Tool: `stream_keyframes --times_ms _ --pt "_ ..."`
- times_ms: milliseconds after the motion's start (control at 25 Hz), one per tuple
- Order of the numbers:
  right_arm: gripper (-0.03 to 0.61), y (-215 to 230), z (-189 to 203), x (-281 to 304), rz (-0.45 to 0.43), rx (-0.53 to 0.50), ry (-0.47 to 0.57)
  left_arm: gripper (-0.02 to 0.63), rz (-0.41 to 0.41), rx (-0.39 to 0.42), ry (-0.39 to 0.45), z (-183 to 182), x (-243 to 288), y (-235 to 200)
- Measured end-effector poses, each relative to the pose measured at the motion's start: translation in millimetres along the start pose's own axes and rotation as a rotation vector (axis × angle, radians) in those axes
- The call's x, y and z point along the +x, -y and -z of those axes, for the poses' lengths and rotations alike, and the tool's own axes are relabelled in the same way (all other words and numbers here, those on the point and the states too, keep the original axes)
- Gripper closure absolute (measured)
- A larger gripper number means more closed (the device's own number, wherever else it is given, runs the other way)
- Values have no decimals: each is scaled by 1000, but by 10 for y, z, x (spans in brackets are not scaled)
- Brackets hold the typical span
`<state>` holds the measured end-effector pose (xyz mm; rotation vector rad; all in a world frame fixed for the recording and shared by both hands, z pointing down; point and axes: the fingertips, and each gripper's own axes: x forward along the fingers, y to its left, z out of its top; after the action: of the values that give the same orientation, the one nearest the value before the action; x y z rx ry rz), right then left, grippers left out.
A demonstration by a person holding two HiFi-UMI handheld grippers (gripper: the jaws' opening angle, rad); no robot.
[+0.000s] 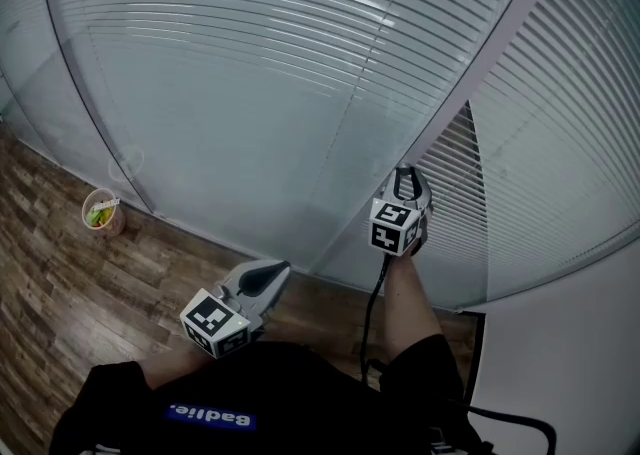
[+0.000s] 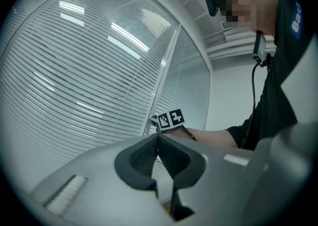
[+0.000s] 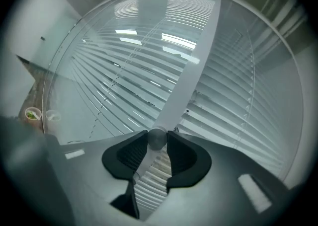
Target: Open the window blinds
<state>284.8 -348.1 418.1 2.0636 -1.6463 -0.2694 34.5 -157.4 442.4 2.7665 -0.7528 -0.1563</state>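
Closed white slat blinds (image 1: 300, 43) hang behind glass panels, split by a slanted grey frame post (image 1: 480, 73). My right gripper (image 1: 405, 183) is held up against the lower end of that post. In the right gripper view its jaws pinch a small round grey knob (image 3: 157, 138) at the foot of the post (image 3: 191, 81), with slats (image 3: 149, 180) showing below the jaws. My left gripper (image 1: 272, 273) hangs lower, off the glass, with its tips together and nothing between them (image 2: 159, 136). From there the right gripper's marker cube (image 2: 168, 119) is in view.
A paper cup (image 1: 100, 211) with green contents stands on the wooden floor (image 1: 60, 293) at the foot of the glass on the left. A white wall (image 1: 580, 343) lies to the right. A black cable (image 1: 372, 313) runs along the person's right arm.
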Motion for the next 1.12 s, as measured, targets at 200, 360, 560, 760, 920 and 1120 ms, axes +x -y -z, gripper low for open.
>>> stream_keyframes --times_ms 200,360,560,760,920,1120 --pt "451 16 43 15 -35 148 -1 614 -1 -2 1 -11 -6 -10" --pt "451 78 -10 23 -42 232 23 614 -5 -10 0 -1 -10 -23" --pt "451 117 -30 24 -71 335 10 614 -3 -11 1 -39 0 4" --pt "449 111 -4 28 -105 444 3 614 -2 -16 -1 3 -14 6" --pt "443 102 -10 27 -109 328 13 614 1 -19 -1 17 -13 11" --pt "414 26 -66 21 -67 11 -20 614 4 -27 -4 6 6 16"
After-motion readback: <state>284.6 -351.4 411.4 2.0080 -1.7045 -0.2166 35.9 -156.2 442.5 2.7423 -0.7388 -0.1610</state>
